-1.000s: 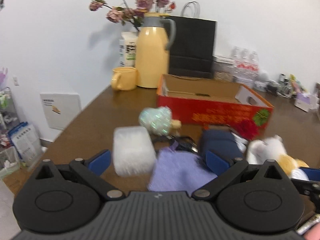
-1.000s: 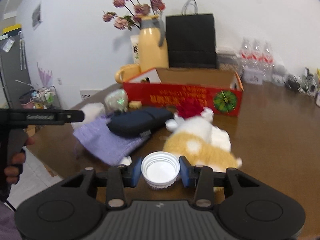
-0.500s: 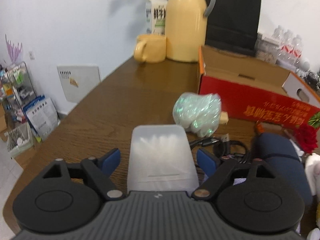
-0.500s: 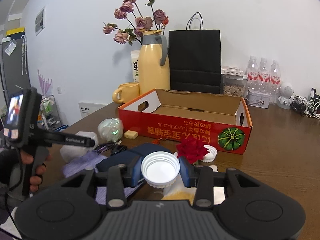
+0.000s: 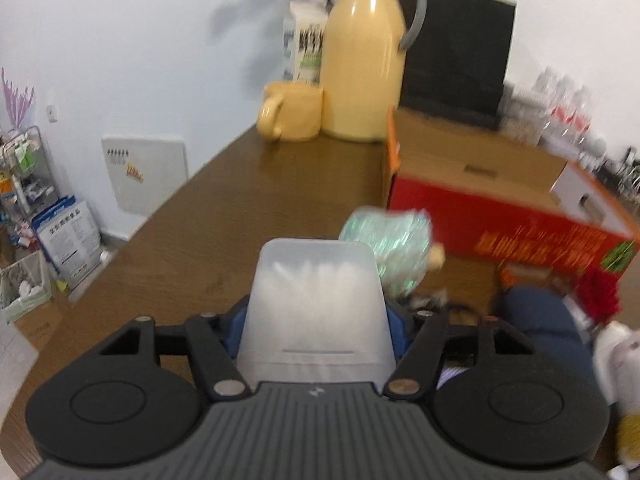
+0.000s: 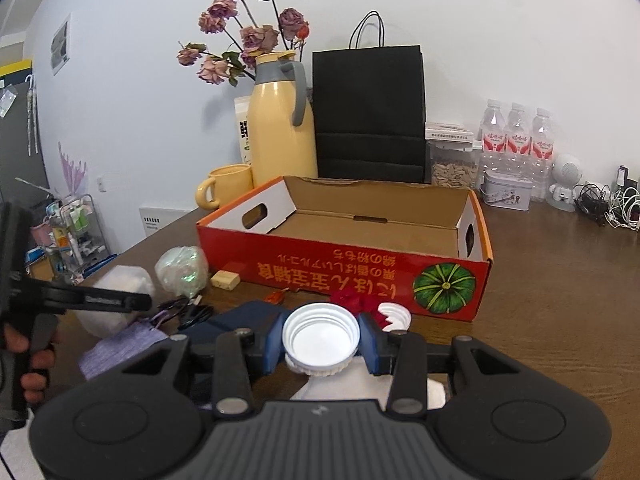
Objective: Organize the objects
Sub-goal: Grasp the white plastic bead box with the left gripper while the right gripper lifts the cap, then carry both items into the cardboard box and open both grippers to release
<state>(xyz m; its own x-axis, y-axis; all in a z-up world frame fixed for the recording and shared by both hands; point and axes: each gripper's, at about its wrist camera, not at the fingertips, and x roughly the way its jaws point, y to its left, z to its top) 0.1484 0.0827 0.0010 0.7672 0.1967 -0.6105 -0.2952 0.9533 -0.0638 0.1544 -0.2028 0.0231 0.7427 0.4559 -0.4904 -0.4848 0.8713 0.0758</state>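
- Slippage looks the main risk in the left wrist view: the left gripper [image 5: 316, 320] has its blue pads pressed to both sides of a frosted translucent plastic box [image 5: 316, 304] whose walls look smooth and tapered, so a quick swing toward the red cardboard tray [image 5: 500, 224] could let it slide out. The gripper points level along the brown wooden table [image 5: 224, 240], and the iridescent cellophane bundle [image 5: 388, 244] just ahead could be knocked.
- Pinched rim is the worry in the right wrist view: the right gripper [image 6: 320, 346] is clamped on a white ribbed plastic lid [image 6: 320, 340], open side facing the camera, held low and short of the tray; a tilt might pop it free onto the clutter below, such as the dark blue pouch [image 6: 240, 320].
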